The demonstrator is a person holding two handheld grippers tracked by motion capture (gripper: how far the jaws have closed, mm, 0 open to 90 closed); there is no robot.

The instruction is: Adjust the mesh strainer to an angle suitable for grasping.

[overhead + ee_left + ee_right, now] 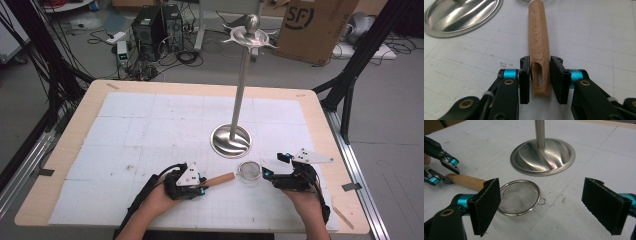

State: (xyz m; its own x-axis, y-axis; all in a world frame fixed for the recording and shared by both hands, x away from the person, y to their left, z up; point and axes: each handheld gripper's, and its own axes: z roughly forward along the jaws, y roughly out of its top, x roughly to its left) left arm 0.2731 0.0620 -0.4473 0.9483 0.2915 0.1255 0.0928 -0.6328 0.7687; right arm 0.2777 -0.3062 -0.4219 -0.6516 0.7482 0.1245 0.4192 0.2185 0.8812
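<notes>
Grey floor strewn with cables, computer towers (157, 30) and a cardboard box (315, 27) lies beyond the wooden bench (70, 135), which is covered with a white gridded mat (150, 130). On the mat stands a tall steel stand (240, 90) with a round dished base. Just in front of it lies a small mesh strainer (520, 196) with a wooden handle (539, 37). The left tongs (540, 81) sit narrow around the handle's end; contact is unclear. The right tongs (541, 207) gape wide near the strainer's bowl.

Open hand-held gripper (541, 206) nr strainer (519, 197)
</notes>
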